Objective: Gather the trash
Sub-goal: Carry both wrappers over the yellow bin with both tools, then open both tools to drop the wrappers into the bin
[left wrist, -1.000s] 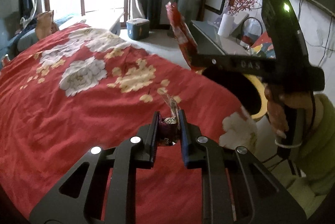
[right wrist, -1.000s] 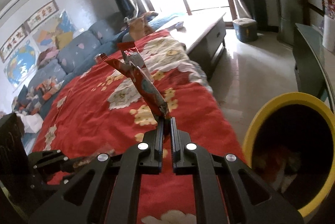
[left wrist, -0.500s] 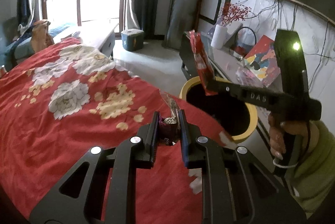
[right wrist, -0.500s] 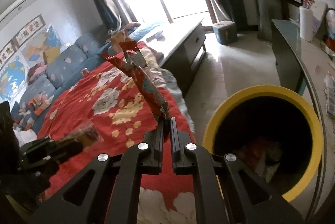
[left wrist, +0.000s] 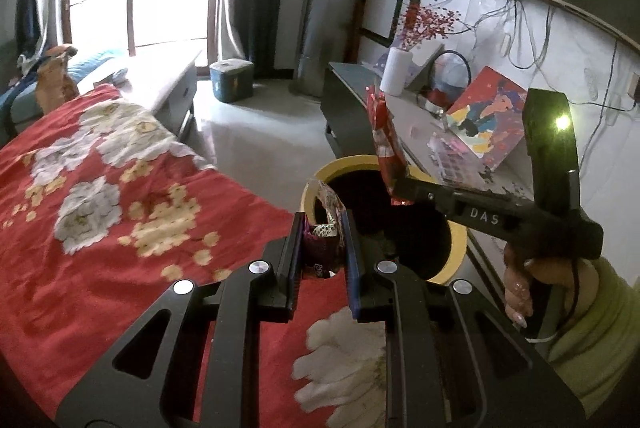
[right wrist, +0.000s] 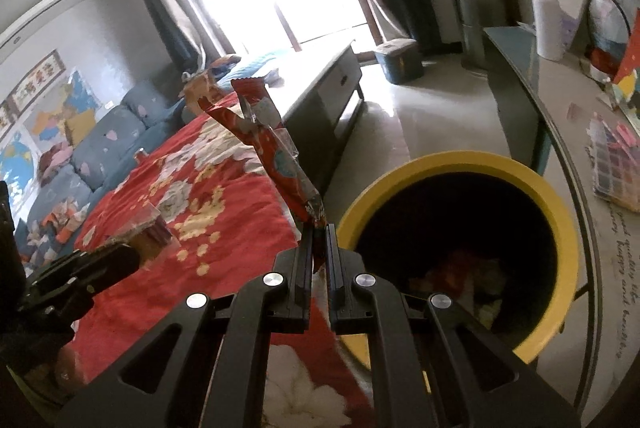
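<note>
L gripper clamps a purple wrapper; R gripper clamps a red wrapper. Only R view shows trash inside the bin. Only L view shows the hand.

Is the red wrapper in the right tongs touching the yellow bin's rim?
Apart. The left wrist view shows the red wrapper pinched by the right tongs, hanging above the yellow bin, clear of its rim.

The lower part of the purple wrapper is hidden between the pads of the left hand-held gripper. The print on it cannot be read. The near rim of the yellow bin is covered by the right hand-held gripper, and the trash inside is too dark to be told. The bed is cut off by the picture's edge.
</note>
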The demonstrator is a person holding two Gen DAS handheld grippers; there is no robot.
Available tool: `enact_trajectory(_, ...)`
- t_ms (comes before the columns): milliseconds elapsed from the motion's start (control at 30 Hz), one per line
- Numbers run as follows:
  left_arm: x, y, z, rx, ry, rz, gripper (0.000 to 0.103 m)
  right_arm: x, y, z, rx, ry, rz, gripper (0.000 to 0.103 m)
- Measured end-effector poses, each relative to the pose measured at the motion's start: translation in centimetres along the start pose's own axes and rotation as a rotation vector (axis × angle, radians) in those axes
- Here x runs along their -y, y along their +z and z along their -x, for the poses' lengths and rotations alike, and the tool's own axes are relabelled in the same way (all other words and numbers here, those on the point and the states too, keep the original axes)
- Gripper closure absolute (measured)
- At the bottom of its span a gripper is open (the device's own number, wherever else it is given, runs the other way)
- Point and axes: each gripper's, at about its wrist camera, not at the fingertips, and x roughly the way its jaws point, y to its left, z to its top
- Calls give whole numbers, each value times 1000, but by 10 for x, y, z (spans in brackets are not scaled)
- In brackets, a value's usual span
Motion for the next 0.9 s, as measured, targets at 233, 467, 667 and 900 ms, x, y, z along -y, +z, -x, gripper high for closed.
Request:
enact_trajectory(233,22,8,-23,-19,-30,-16,90,33,1,9,21,-38,-53,97)
enact_trajectory(467,40,15,-44,-41,-62,-30,90,60,0,18,42,-96,-104,97)
enact_trajectory(667,50,18,-61,-64,-75,-38,89,80,-2,21,50,-125,-142,97)
enact_trajectory(900,60,18,-82,-99,-79,-53,88,104,-4,24,49,-146,-196,97)
